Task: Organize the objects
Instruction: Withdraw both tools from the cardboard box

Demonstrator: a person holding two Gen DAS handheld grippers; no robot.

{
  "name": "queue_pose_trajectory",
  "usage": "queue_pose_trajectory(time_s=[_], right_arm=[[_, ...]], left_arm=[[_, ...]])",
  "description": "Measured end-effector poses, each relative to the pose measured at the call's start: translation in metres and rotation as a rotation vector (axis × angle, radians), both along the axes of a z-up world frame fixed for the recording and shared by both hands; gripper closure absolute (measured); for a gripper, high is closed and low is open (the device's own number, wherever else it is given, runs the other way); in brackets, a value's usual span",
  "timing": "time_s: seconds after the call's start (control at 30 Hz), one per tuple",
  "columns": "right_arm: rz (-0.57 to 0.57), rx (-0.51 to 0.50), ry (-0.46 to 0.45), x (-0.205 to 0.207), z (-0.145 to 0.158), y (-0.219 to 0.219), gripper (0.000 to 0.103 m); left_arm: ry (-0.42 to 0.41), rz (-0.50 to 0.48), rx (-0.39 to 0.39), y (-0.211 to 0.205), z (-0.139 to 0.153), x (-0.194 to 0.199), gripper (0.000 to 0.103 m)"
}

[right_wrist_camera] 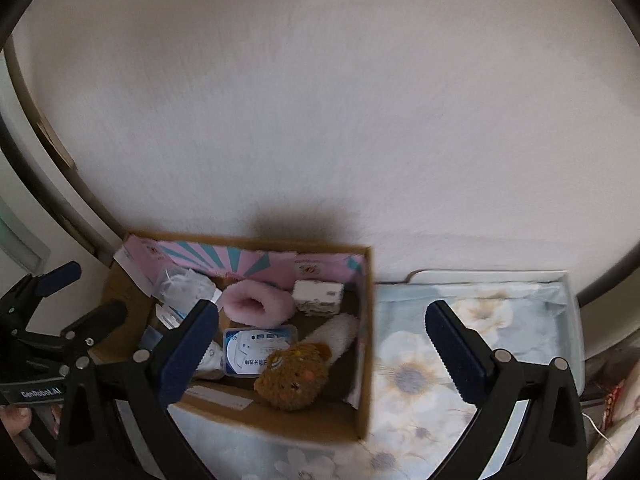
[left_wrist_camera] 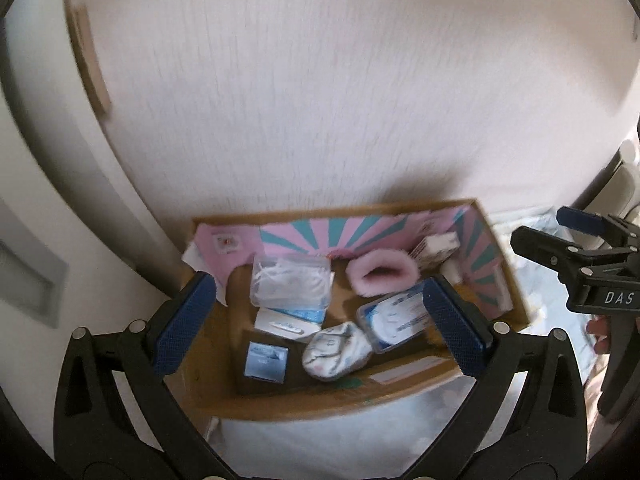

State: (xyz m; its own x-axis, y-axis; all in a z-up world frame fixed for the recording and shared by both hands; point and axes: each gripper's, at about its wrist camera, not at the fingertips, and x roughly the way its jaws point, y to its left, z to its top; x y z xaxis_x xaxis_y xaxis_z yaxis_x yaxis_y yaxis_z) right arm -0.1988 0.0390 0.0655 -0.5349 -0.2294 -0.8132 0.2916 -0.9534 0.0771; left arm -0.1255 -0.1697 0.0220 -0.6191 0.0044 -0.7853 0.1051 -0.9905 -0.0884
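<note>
Left wrist view: the left hand-held gripper [left_wrist_camera: 320, 322] stands spread wide and empty above the cardboard box [left_wrist_camera: 516, 280], which sits against the textured wall [left_wrist_camera: 320, 100], probably to keep it steady; inside lie a clear rigid case of floss picks [left_wrist_camera: 290, 284], a fluffy pink slipper [left_wrist_camera: 382, 278] and a soft rolled sock [left_wrist_camera: 336, 352], gathered loosely.

Right wrist view: the right hand-held gripper [right_wrist_camera: 322, 340] is likewise spread, holding nothing; a nubby brown plush bear [right_wrist_camera: 294, 376] rests in the box's near corner beside a glossy flat plastic case [right_wrist_camera: 256, 352]; the box stands on a floral bedsheet [right_wrist_camera: 420, 376].
</note>
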Motion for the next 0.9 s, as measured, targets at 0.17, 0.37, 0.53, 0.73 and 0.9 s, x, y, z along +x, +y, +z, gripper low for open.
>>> queue_pose_trajectory(time_s=[0.17, 0.37, 0.53, 0.73, 0.9], right_arm=[[-0.026, -0.017, 0.043, 0.023, 0.034, 0.017, 0.001], [-0.068, 0.005, 0.081, 0.057, 0.048, 0.035, 0.0], [-0.084, 0.018, 0.084, 0.083, 0.052, 0.054, 0.0], [-0.103, 0.003, 0.077, 0.101, 0.043, 0.068, 0.0], [-0.106, 0.005, 0.081, 0.108, 0.043, 0.073, 0.001]], left_arm=[[0.055, 0.008, 0.01, 0.012, 0.038, 0.02, 0.0], [0.103, 0.003, -0.005, 0.036, 0.064, 0.052, 0.0], [0.116, 0.004, 0.008, 0.054, 0.074, 0.08, 0.0], [0.138, 0.021, 0.007, 0.071, 0.072, 0.1, 0.0], [0.126, 0.014, 0.018, 0.081, 0.066, 0.107, 0.0]])
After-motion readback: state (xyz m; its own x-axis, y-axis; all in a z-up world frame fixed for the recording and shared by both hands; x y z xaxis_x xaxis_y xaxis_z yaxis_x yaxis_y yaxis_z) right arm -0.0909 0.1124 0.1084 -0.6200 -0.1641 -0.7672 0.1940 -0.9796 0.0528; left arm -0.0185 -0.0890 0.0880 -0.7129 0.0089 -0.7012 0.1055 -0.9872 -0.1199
